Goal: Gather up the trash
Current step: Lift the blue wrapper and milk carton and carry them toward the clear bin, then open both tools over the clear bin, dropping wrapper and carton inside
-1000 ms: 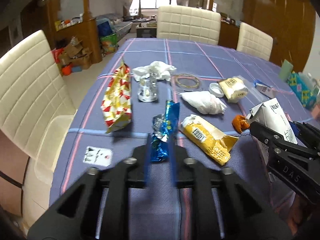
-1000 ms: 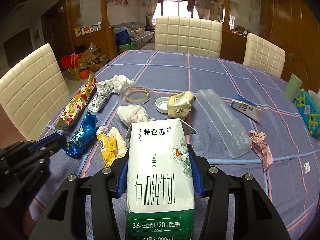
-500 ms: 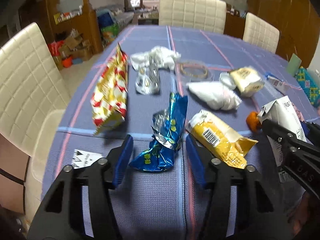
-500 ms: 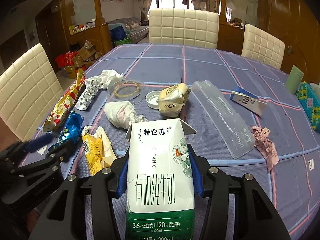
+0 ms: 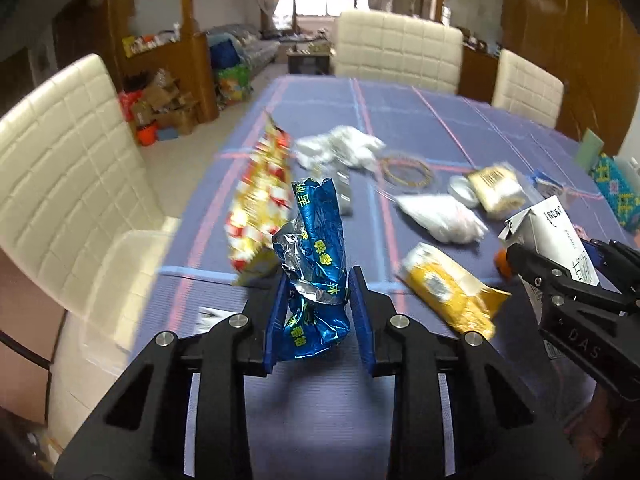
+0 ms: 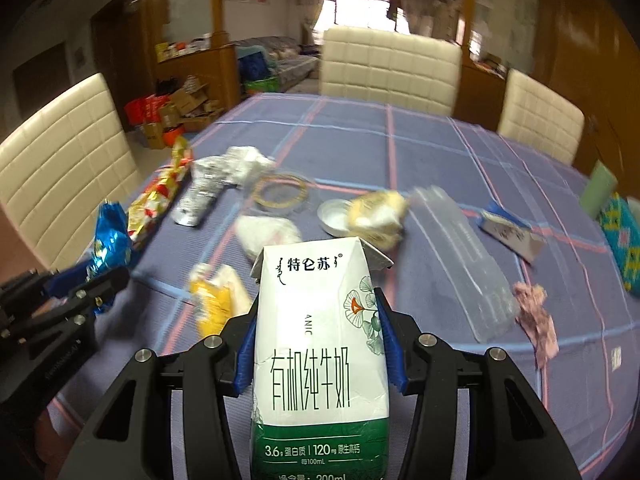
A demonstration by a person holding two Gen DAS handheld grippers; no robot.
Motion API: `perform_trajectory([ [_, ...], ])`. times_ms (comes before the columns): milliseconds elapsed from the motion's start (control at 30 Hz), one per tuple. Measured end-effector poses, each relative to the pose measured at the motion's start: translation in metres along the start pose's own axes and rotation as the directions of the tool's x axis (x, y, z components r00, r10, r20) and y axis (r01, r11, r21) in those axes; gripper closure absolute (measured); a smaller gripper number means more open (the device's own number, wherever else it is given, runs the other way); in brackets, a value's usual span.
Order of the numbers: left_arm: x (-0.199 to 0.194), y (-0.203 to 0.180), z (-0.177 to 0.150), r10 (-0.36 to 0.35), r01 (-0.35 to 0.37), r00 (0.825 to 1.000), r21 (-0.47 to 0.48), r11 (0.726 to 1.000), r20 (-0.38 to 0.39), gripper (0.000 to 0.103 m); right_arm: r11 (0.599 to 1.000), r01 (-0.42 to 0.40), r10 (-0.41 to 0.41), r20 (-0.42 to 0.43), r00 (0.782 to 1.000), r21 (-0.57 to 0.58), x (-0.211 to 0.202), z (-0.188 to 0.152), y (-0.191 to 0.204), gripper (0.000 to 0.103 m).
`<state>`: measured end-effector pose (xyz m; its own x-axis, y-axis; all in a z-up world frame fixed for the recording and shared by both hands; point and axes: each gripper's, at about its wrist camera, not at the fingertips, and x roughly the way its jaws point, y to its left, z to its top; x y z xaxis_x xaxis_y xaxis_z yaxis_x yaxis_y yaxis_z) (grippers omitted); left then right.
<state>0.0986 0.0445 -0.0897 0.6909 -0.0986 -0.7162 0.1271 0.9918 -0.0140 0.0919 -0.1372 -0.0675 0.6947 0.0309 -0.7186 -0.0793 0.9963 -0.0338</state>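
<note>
My left gripper (image 5: 318, 312) is shut on a crumpled blue foil wrapper (image 5: 316, 264) and holds it above the blue checked tablecloth (image 5: 320, 420). My right gripper (image 6: 318, 344) is shut on a white and green milk carton (image 6: 320, 352); the carton also shows at the right of the left wrist view (image 5: 554, 232). The blue wrapper shows at the left of the right wrist view (image 6: 110, 240). On the table lie a yellow snack bag (image 5: 452, 292), a red and yellow snack bag (image 5: 260, 200), a white tied bag (image 5: 440, 218) and crumpled tissue (image 5: 340, 148).
A clear plastic sleeve (image 6: 460, 256), a small blue and white box (image 6: 512, 234), a white lid (image 6: 336, 216), a pink paper scrap (image 6: 538, 328) and a silver wrapper (image 6: 200, 196) lie on the table. Cream chairs (image 5: 68, 184) stand at the left and far end.
My left gripper closed on the blue wrapper and lifted it off the table. My right gripper still holds the milk carton.
</note>
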Motion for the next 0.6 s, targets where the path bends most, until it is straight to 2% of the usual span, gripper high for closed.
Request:
perform_trajectory([
  [100,-0.009,0.022,0.003,0.049,-0.049,0.999,-0.027,0.998,0.02,0.071,0.996,-0.066,0.066,0.0,0.998,-0.061,0.0,0.013,0.026,0.054],
  [333,-0.028,0.072,0.005,0.131,-0.125,0.99,-0.105,0.987,0.052,0.071,0.975,-0.143,0.143,-0.011,0.99,-0.173,0.01,0.034,0.087,0.054],
  [600,-0.019,0.13,-0.004,0.244,-0.24,0.97,-0.158,0.958,0.006,0.071,0.93,-0.237,0.238,-0.032,0.971,-0.282,0.026,0.058,0.162,0.054],
])
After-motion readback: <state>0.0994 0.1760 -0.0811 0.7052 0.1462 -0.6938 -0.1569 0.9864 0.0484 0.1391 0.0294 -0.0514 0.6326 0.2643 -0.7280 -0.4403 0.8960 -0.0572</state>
